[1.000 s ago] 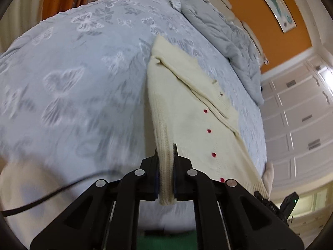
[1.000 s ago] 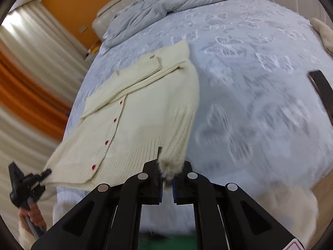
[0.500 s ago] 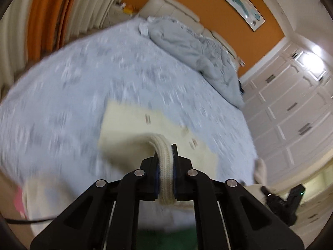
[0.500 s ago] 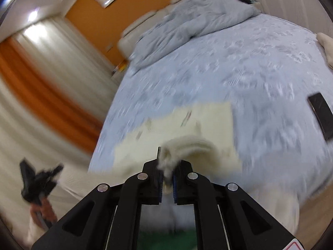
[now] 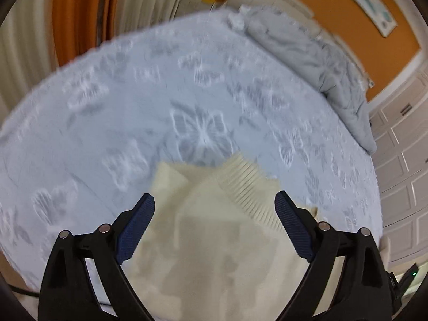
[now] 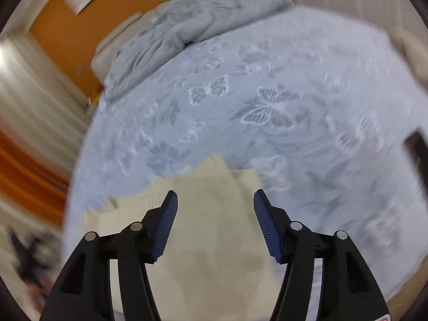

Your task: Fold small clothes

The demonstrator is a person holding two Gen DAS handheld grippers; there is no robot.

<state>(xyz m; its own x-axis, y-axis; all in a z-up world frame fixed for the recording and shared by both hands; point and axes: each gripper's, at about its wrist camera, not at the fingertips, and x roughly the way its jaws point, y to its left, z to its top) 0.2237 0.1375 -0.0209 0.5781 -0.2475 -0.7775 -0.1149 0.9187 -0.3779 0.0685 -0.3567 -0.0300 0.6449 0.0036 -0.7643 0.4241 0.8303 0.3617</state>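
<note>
No brand, label or legible writing can be made out; a red mark at the 5 o'clock edge of the right wrist view is cut off and unreadable. Both views are blurred, and the framed picture (image 5: pixel 374 5) on the orange wall is seen only as a pale strip. The cream cardigan (image 5: pixel 214 240) lies folded on the butterfly-patterned bedspread (image 5: pixel 133 107) at 6 o'clock in each view, its near part hidden behind the fingers and cut off by the frame. The left gripper (image 5: pixel 214 204) is released and its jaws are opening — the ribbed hem shows in the gap, untouched by the pads. The right gripper (image 6: pixel 215 200) is likewise opening, clear of the knit. Bare bedspread stretches toward 12 o'clock up to the crumpled grey duvet (image 6: pixel 187 26); a dark object (image 6: pixel 417 149) at 3 o'clock is too smeared to identify.
</note>
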